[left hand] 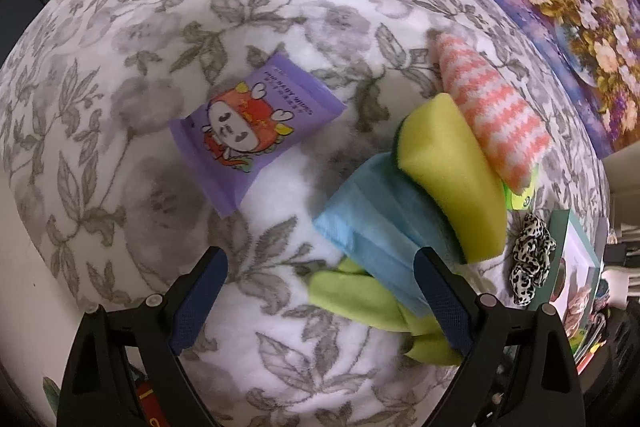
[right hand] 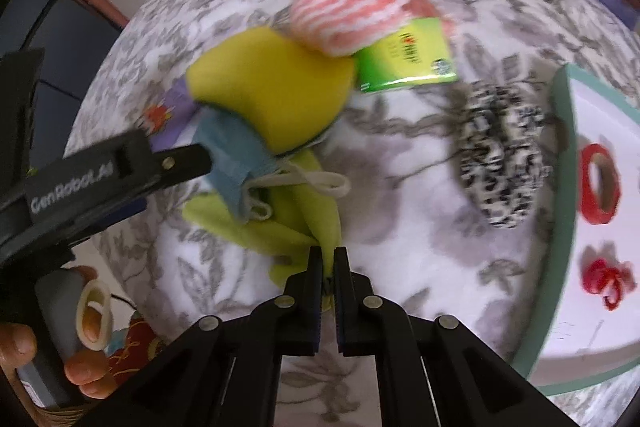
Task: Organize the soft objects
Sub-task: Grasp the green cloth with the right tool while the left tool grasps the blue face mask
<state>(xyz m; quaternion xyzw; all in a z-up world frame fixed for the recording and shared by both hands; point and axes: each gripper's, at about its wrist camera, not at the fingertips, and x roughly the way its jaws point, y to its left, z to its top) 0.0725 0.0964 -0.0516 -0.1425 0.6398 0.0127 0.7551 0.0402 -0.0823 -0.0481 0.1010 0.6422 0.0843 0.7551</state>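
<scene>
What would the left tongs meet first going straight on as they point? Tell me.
Probably the floral blanket: the open left tongs frame mostly bare fabric, with the green cloth beside the right finger. Depth is unclear.

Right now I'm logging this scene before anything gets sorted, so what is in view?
cloth: 1, lime, bottom of pile, pinched
mask: 1, blue, on cloth
sponge: 1, yellow, on mask
sock: 1, pink-white striped, beside sponge
packet: 1, green, under sock
pouch: 1, purple, alone
scrunchie: 1, black-white, by tray
tray: 1, teal rim
tape: 1, red, in tray
blanket: 1, grey floral, underneath
left hand-held gripper: open
right hand-held gripper: shut on cloth
</scene>
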